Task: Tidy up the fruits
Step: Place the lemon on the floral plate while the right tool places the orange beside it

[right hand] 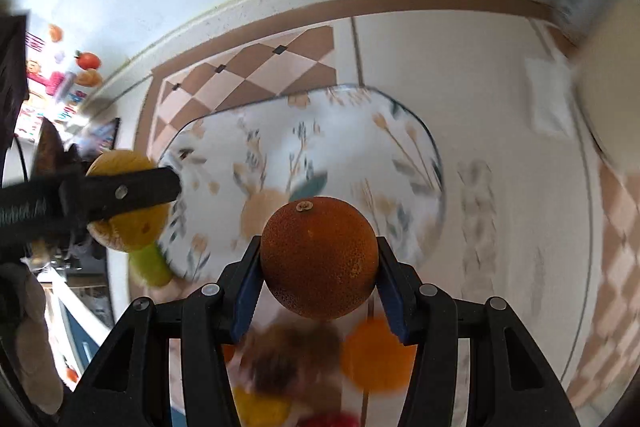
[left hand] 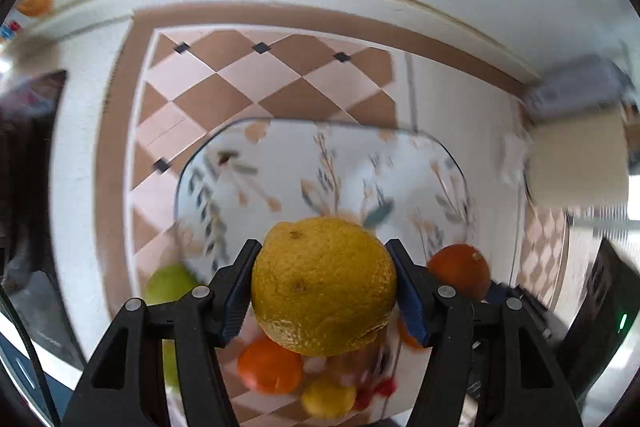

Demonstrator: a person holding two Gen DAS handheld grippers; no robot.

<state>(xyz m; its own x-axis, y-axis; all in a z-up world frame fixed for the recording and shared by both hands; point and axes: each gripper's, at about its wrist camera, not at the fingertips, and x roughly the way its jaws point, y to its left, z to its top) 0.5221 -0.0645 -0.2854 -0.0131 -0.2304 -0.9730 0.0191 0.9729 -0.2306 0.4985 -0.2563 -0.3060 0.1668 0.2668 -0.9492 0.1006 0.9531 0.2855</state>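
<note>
Both hand-held grippers loaded: left lemon, right orange.

**Warm fruit against a pale floral tray**

The yellow citrus is dull mustard with brown flecks; the orange is deep rust-orange, finely pitted. The tray is white with peach flowers and grey-blue leaves. The floor tiles form brown-and-cream diamonds with small black squares.

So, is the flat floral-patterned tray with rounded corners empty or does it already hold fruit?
Empty, as far as shown: the floral-patterned tray shows only its printed pattern. Its near edge is hidden behind the dark orange in the right tool.
</note>
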